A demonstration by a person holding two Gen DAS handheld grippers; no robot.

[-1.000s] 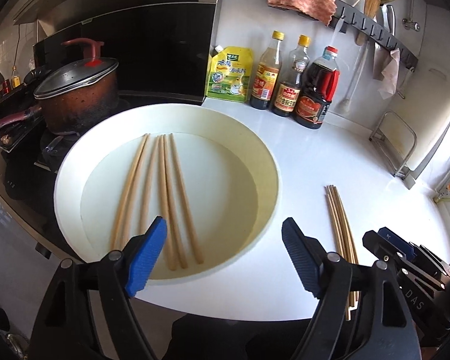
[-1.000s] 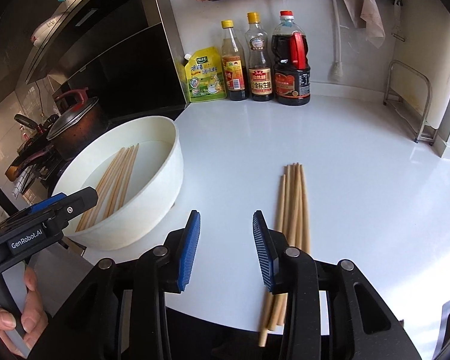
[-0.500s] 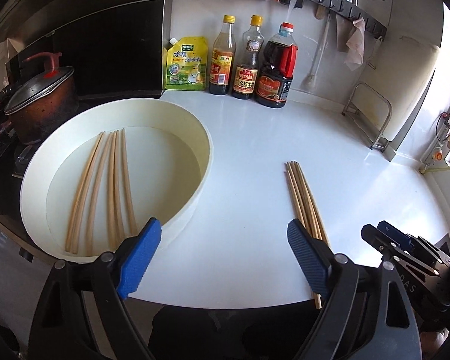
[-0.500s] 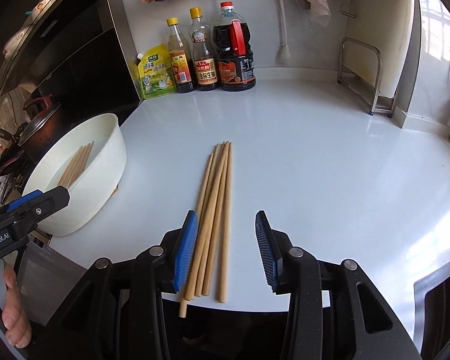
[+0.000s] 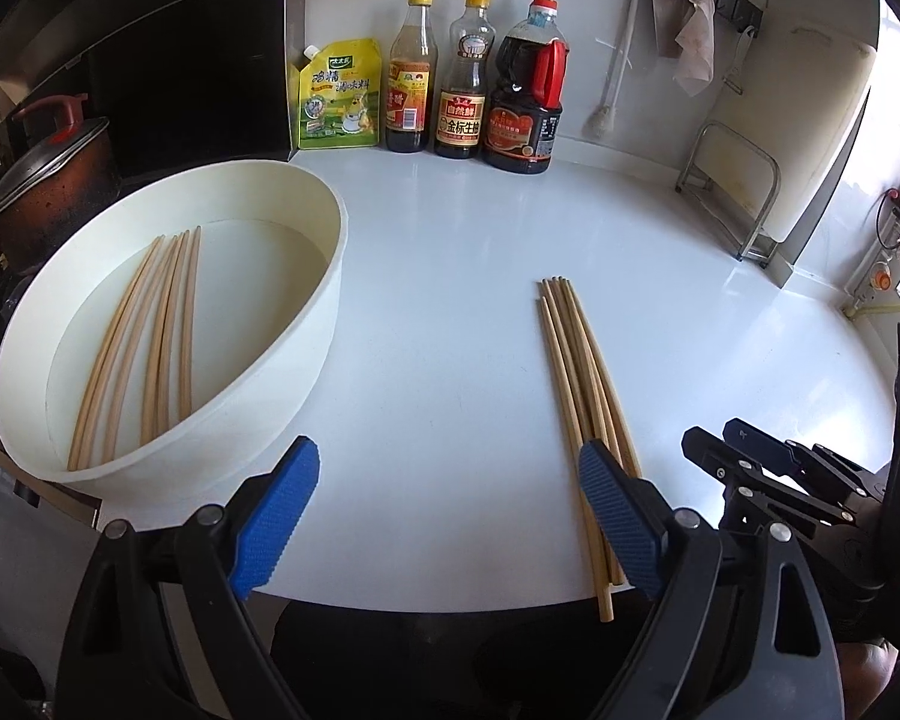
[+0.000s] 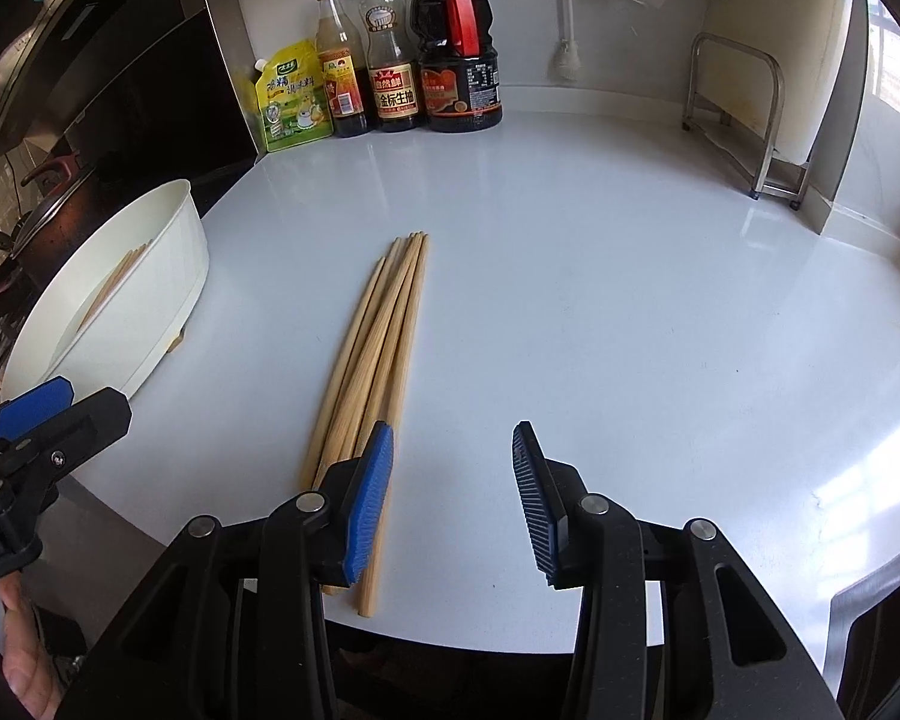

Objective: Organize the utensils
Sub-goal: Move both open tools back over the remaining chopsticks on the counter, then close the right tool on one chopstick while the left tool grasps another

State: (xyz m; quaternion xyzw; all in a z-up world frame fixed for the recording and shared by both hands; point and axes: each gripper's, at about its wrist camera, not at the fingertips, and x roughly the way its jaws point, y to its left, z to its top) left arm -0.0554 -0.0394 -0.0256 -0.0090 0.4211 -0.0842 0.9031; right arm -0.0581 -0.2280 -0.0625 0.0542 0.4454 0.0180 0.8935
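A bundle of wooden chopsticks (image 5: 576,372) lies on the white counter, also in the right wrist view (image 6: 378,348). Several more chopsticks (image 5: 150,348) lie in a round white basin (image 5: 324,324) at the counter's left, seen at the left of the right wrist view (image 6: 168,276). My left gripper (image 5: 450,510) is open and empty above the counter's front edge, between basin and bundle. My right gripper (image 6: 450,492) is open and empty, just right of the bundle's near ends. The right gripper shows at the left view's right edge (image 5: 774,474).
Three sauce bottles (image 5: 468,78) and a yellow seasoning pouch (image 5: 336,96) stand against the back wall. A lidded pot (image 5: 48,180) sits on the stove at the left. A metal rack (image 5: 732,192) stands at the right wall.
Both grippers have swung right: the basin has slid to the left in both views. The loose bundle now lies under the right gripper's left finger. Both stay open.
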